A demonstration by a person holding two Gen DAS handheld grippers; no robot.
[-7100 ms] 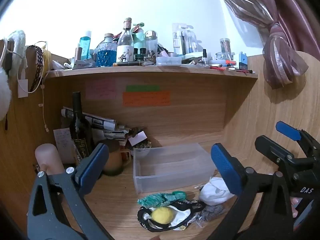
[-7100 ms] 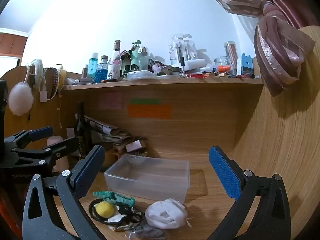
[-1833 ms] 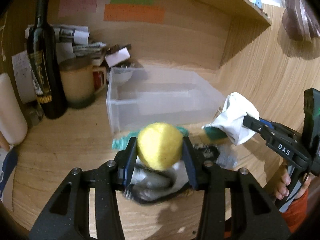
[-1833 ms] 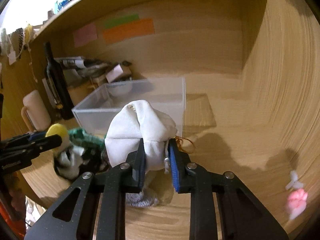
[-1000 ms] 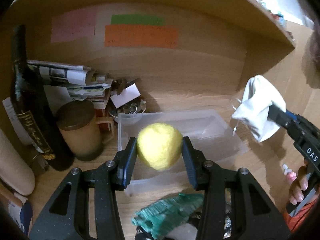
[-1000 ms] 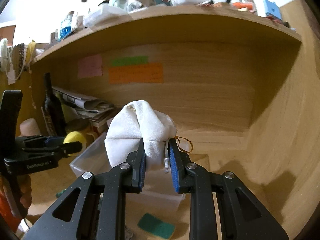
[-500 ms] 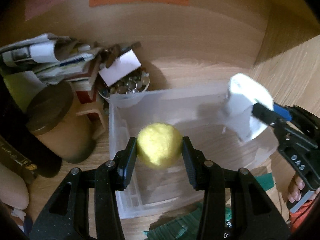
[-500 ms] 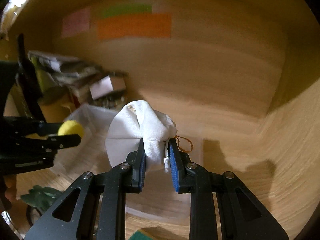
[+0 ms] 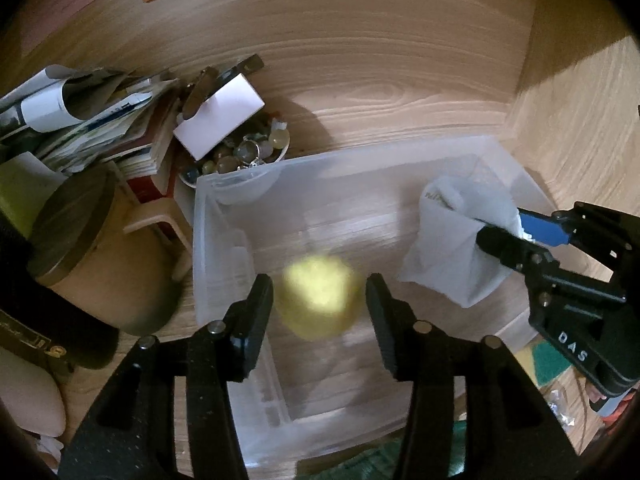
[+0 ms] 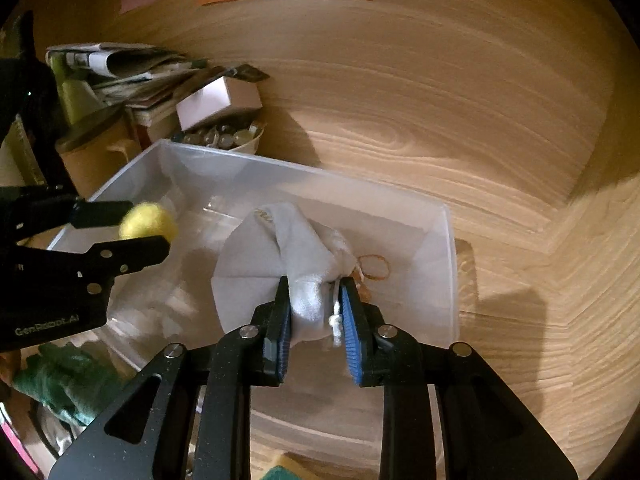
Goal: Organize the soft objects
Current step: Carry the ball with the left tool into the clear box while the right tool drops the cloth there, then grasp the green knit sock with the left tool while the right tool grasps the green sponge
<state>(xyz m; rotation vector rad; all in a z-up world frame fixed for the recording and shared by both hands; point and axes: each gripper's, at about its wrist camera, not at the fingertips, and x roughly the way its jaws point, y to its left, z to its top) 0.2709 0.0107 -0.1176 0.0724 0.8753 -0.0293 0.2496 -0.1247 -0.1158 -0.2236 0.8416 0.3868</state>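
Note:
A clear plastic bin (image 9: 216,216) stands on the wooden desk; it also shows in the right wrist view (image 10: 448,240). My left gripper (image 9: 318,316) hovers over the bin's left part with its jaws spread wider than the yellow soft ball (image 9: 318,304), which is blurred and sits loose between them; the ball also shows in the right wrist view (image 10: 148,222). My right gripper (image 10: 314,326) is shut on a white cloth pouch (image 10: 272,256) over the bin's right part; the pouch also shows in the left wrist view (image 9: 452,248).
A brown lidded mug (image 9: 100,256), a dark bottle (image 9: 48,320), stacked papers (image 9: 80,120) and a bowl of beads (image 9: 240,156) crowd the bin's left and back. A green knitted item (image 10: 64,384) lies in front of the bin. Wooden walls close in behind and right.
Both grippers have dropped lower over the bin. My left jaws have opened and the yellow ball has come loose between them. The right gripper still holds the pouch.

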